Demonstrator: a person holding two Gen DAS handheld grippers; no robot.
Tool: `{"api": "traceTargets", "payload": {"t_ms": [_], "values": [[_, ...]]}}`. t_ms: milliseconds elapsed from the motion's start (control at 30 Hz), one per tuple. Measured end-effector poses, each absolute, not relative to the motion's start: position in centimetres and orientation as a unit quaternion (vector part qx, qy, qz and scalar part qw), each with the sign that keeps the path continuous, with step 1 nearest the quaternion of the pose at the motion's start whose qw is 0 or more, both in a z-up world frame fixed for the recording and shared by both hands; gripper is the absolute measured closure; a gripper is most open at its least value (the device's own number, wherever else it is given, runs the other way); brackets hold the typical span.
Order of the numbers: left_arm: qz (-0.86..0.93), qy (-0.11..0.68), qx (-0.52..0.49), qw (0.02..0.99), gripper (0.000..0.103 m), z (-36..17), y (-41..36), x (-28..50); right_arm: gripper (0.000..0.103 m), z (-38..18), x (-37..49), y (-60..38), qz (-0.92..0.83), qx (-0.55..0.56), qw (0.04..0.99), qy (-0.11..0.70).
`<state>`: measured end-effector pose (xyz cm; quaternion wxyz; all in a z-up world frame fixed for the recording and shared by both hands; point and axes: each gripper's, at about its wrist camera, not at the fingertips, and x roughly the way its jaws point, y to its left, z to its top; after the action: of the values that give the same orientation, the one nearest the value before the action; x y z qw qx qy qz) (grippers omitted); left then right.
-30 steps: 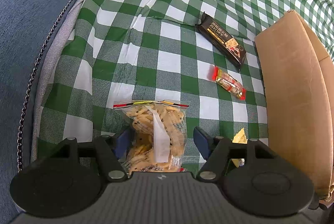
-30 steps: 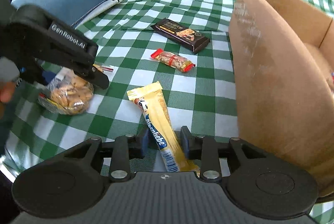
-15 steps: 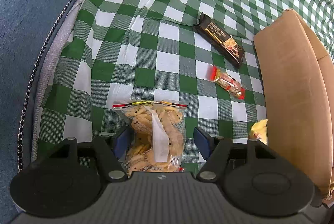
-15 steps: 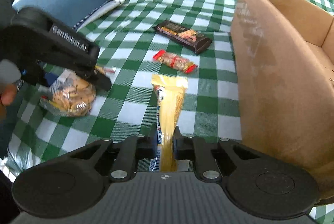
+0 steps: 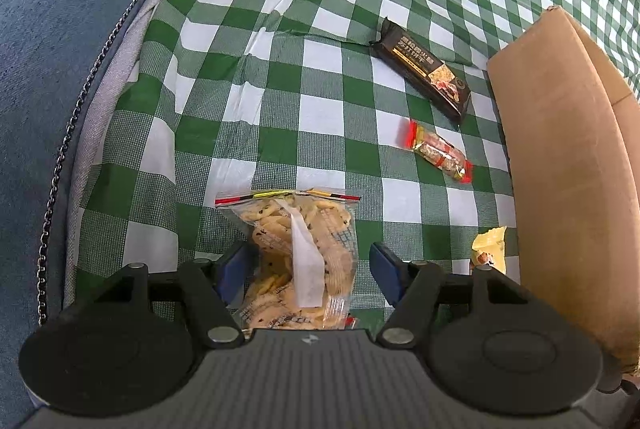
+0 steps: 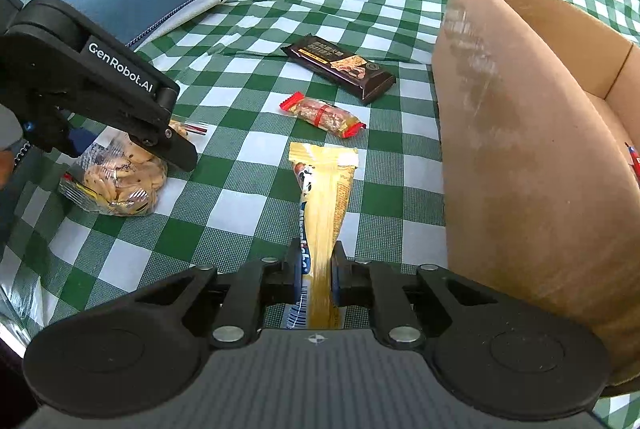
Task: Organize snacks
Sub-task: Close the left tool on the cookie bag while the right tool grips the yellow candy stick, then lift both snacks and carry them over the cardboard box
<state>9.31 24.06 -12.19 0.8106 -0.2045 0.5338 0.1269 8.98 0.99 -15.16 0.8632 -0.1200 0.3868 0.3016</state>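
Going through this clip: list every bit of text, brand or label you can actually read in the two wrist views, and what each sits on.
"GenRobot.AI": white lettering on the left gripper body, seen from the right wrist view.
"Alpenliebe", partly hidden: blue lettering on the yellow wafer bar held in the right gripper.
Gold characters on the black snack bar: too small to read.
Red-ended nut bar, cookie bag: no legible text.

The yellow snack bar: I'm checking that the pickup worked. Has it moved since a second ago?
Yes. The yellow snack bar lay flat and slanted on the checked cloth; now it stands on edge, pinched in the right tool, pointing toward the red-ended snack.
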Motion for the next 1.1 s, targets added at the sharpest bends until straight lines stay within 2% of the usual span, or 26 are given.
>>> {"api": "traceTargets", "payload": {"t_ms": [167, 433, 767, 1100], "values": [[0.128, 0.534, -0.202, 0.811, 0.038, -12.2, 24.1, 9.3, 0.089, -15.1, 8.9, 1.0, 0.301, -0.121, 0.863, 0.386], [0.128, 0.525, -0.201, 0.817, 0.053, -12.0, 24.2, 9.2, 0.089, -15.1, 8.9, 1.0, 0.301, -0.121, 0.864, 0.385], [0.119, 0.486, -0.214, 0.839, 0.058, -10.4, 24.2, 8.5, 0.089, -14.3, 8.4, 0.9, 0.298, -0.128, 0.87, 0.371], [0.112, 0.418, -0.233, 0.871, 0.058, -7.8, 23.9, 7.7, 0.09, -9.3, 7.0, -0.2, 0.296, -0.13, 0.898, 0.297]]}}
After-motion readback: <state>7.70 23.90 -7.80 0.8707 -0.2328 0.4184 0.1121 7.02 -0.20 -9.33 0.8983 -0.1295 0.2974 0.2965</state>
